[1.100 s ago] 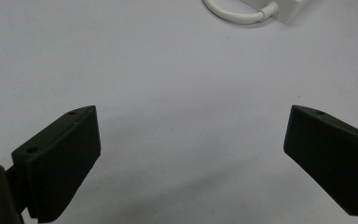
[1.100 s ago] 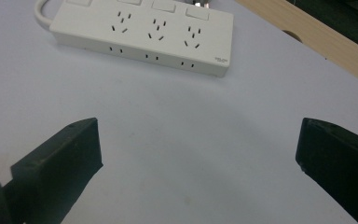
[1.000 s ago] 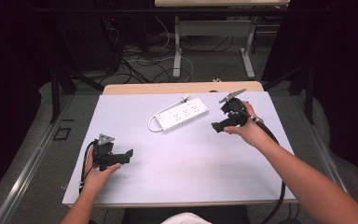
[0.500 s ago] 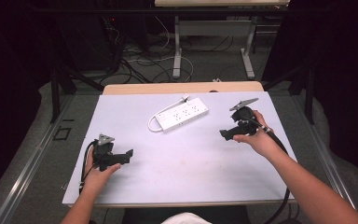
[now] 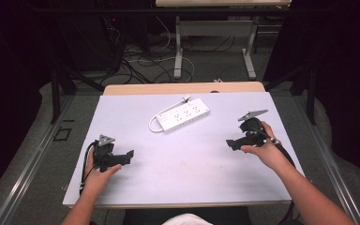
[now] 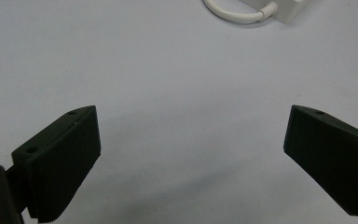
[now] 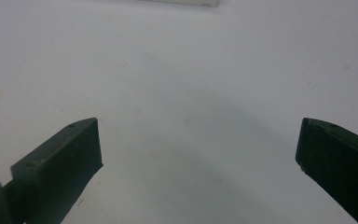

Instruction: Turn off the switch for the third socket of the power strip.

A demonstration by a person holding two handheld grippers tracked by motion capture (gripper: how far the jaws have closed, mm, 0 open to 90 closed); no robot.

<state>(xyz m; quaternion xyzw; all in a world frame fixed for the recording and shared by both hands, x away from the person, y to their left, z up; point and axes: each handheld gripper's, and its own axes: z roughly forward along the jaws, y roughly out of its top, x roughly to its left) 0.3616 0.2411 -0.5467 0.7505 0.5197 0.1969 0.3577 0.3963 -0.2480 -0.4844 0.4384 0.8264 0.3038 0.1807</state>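
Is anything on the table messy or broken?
Nothing looks broken or spilled. The white power strip lies slanted on the table, its cord looped beside it. The left gripper and right gripper are both open, holding nothing.

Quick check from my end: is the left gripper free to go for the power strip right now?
Probably yes. The left gripper is open and holds nothing, and only bare white table lies between it and the power strip, whose looped cord end faces it.

Right gripper (image 7: 198, 154) spread wide, empty, bare white table (image 7: 182, 79) below, white edge (image 7: 186, 2) at top
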